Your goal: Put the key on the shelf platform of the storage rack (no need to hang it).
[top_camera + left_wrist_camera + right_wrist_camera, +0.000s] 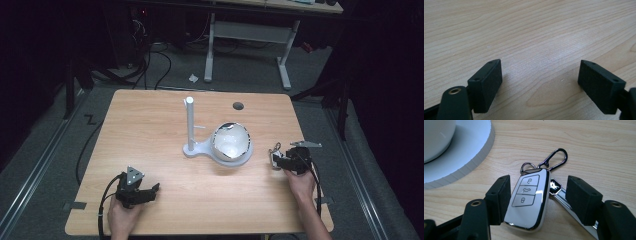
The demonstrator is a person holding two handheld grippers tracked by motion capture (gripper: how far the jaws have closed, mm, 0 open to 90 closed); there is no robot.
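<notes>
Pale wood grain covers the table (150, 130), the largest item in our workspace. A white stand (191, 131) with an upright post and a bowl (231, 141) sits mid-table. Our right gripper (537, 195) has its jaws apart around the car key fob (529, 198), which lies flat on the wood between them, long axis along the jaws, carabiner (555, 158) end pointing away; the left pad appears to touch its edge. Our left gripper (539, 82), jaws apart and empty, rests well apart. Beyond the table, the room is dark.
</notes>
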